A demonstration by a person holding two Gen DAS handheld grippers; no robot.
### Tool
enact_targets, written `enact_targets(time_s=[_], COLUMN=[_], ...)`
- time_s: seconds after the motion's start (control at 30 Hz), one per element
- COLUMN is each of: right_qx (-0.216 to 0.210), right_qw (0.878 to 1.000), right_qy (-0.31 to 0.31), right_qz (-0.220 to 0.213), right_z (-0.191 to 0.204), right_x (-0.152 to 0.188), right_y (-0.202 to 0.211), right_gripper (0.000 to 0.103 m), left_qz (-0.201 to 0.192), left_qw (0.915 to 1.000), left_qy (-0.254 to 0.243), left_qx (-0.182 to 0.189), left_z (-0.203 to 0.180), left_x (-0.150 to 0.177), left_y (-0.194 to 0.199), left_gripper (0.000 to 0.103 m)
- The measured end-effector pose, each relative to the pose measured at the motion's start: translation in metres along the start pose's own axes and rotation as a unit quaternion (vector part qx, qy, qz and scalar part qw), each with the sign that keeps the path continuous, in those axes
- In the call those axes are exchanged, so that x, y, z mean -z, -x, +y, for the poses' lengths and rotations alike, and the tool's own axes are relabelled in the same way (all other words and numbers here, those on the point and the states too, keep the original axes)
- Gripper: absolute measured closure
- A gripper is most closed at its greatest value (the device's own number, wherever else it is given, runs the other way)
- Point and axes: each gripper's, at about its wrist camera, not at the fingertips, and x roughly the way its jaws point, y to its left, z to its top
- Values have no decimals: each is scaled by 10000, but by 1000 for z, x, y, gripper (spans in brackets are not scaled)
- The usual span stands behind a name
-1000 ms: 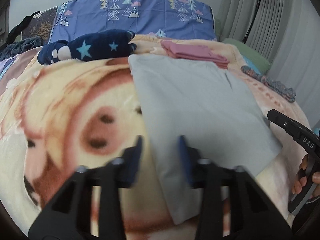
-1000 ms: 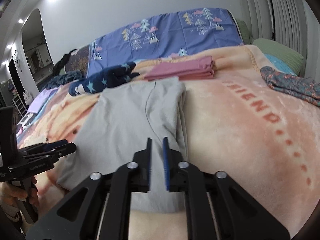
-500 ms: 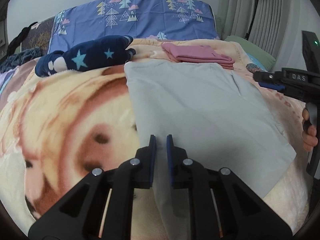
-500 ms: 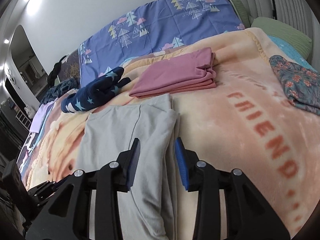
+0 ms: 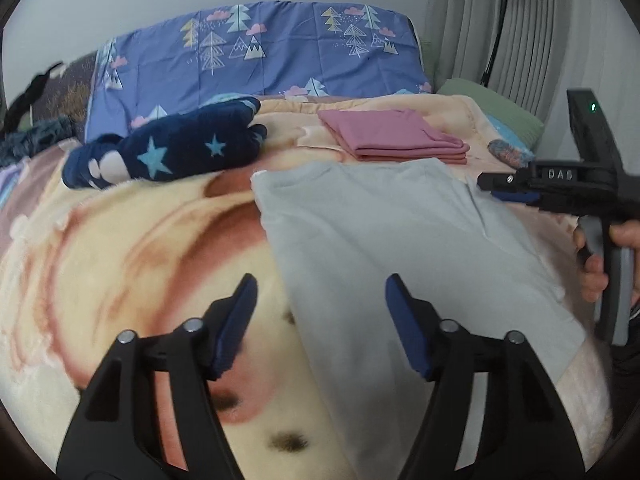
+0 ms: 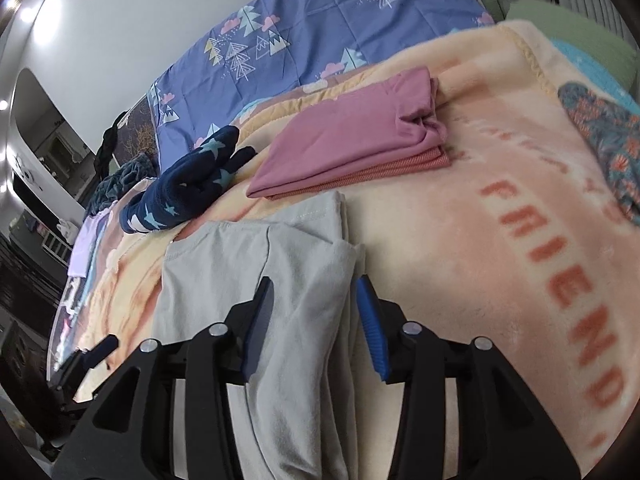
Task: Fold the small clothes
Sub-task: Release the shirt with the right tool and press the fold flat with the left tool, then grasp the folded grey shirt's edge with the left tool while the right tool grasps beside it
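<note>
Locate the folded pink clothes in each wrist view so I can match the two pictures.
Left wrist view: the folded pink clothes lie upper right of centre, on the blanket just beyond the far edge of the grey garment.
Right wrist view: the folded pink clothes lie just above centre, again beyond the grey garment.
Shared landmark: the navy star-patterned plush, left of the pink clothes in both views.

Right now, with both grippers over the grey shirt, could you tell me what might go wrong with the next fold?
The right gripper, jaws just opening, straddles the grey shirt's layered edge and may pinch only some layers. The left gripper, also just opening, spans shirt edge and fleece blanket, so it could snag both. Carrying the fold far could disturb the folded pink stack.
</note>
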Motion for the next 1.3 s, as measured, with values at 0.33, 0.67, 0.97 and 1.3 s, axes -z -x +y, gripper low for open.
enact_targets(time_s=[0.33,0.67,0.97,1.3], right_qx=[-860,-72,-758,-551], right_qw=[9927,9992,9903,9960], right_qy=[570,281,998,671], right_qz=[-628,-260,-600,-210], right_z=[24,-11,18,-4], right_x=[-7,-2,16,23], right_y=[13,-19,18,-20], right_gripper=[99,92,87,87], left_qz=[662,373,91,643], left_qw=[9926,9961,9951,9900], left_qy=[894,664,825,977], left_qx=[485,445,540,793], left_z=[33,32,37,63], left_x=[-16,-10,-33,-68], left_y=[-58,-51,-43,-110], left_gripper=[81,89,49,94])
